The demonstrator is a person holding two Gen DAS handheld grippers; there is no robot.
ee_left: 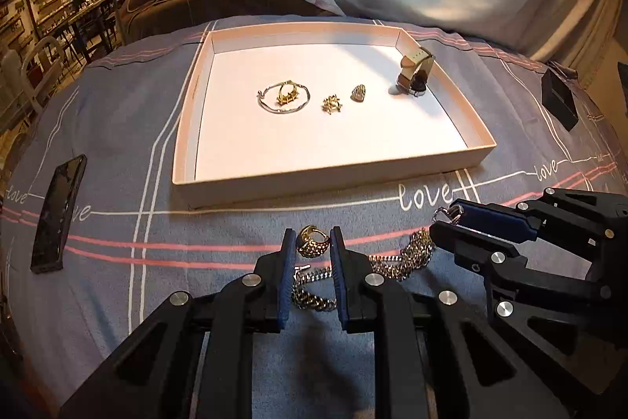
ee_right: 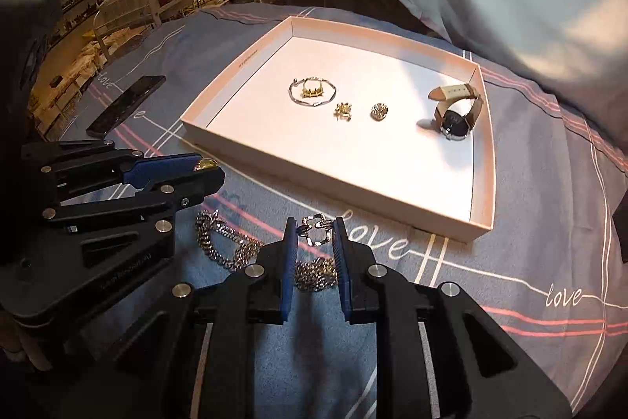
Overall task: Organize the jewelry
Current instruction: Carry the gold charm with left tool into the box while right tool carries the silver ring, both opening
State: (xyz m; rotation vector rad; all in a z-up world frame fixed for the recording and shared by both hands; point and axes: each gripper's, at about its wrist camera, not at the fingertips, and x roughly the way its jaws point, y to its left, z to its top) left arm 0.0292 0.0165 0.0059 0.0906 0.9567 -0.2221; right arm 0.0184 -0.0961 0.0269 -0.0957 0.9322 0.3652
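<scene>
Left gripper [ee_left: 312, 242] jaws clamped on a gold ring [ee_left: 313, 242], right gripper [ee_right: 314, 232] jaws clamped on a silver link piece [ee_right: 316, 232], both just in front of the tray [ee_left: 188, 128], chain [ee_left: 396, 262] on the bed beneath, watch [ee_left: 416, 71] in tray's far right corner.

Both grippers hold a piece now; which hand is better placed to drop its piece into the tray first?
Probably right. The right gripper pinches the silver ring beside the tray's near rim; the left gripper, holding the gold ring, looks farther from the tray. The margin is small.
</scene>
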